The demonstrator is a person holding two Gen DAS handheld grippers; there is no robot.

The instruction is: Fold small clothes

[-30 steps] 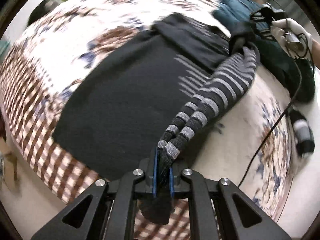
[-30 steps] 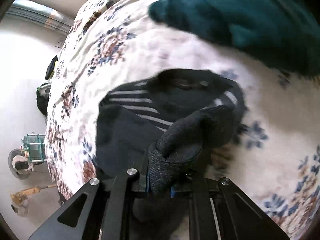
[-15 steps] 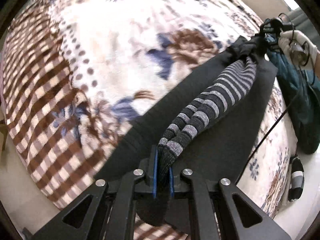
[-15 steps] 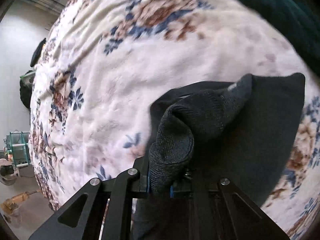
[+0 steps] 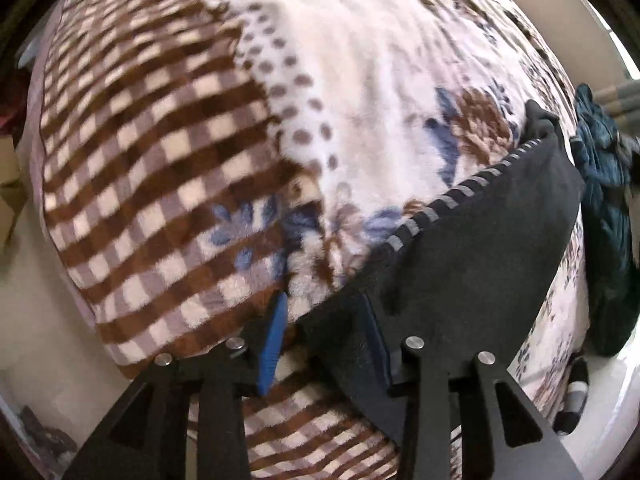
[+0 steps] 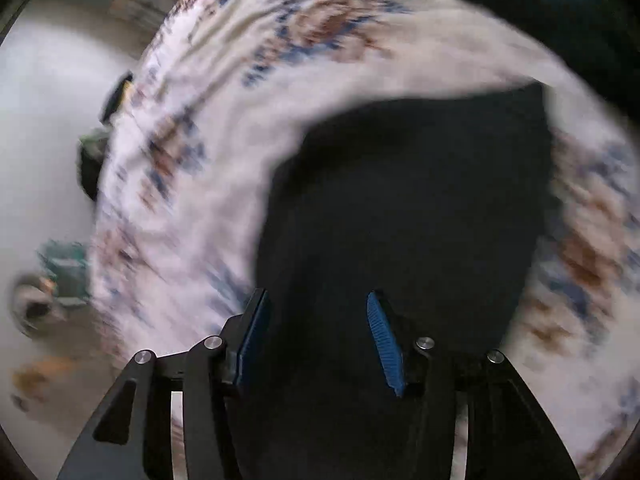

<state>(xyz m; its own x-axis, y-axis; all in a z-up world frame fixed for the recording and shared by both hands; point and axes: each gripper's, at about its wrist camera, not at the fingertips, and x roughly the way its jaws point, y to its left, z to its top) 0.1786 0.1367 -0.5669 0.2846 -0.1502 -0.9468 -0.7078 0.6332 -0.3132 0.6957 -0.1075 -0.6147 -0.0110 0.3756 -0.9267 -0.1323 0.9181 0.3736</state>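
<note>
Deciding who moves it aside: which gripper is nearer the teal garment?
Right, as a judgement. The teal garment lies just beyond the right gripper; from the left gripper it lies across the black garment.

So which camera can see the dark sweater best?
The left wrist view: it is sharp and shows the dark sweater lying on the blanket, with its grey-striped edge. The right wrist view shows only a blurry black patch of it.

Both wrist views look steeply down, close above the blanket [image 5: 360,80]; each shows the dark garment [image 5: 480,260] [image 6: 400,220] lying on it.
</note>
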